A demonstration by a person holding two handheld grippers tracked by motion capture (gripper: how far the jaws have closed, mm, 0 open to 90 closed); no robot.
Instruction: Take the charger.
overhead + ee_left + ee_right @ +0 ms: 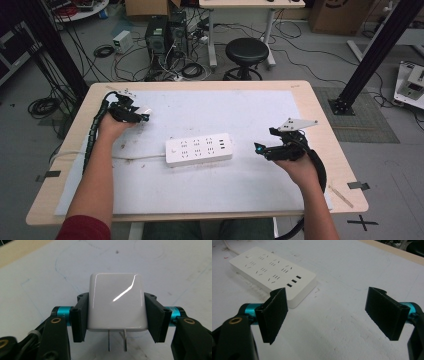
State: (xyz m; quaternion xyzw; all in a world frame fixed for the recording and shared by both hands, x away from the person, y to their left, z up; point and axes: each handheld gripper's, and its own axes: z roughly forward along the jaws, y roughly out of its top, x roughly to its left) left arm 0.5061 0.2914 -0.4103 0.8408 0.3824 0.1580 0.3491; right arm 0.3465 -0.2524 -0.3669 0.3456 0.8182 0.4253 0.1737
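Note:
A glossy white plug adapter (116, 305) with two metal prongs pointing back toward the camera sits between the jaws of my left gripper (116, 320), whose pads press on its two sides. In the high view the left gripper (142, 116) is at the table's far left with the white adapter (145, 112) at its tip. A white power strip (199, 149) lies flat in the middle of the table, its cord running off to the left. My right gripper (259, 148) rests right of the strip, open and empty. The power strip (272, 272) lies ahead of the right gripper (328, 315), to its left.
A white sheet (200, 190) covers most of the wooden table (330, 150). A thin wooden stick (340, 196) lies near the table's right front corner. Beyond the far edge stand a black stool (246, 52), computer towers and tangled cables on the floor.

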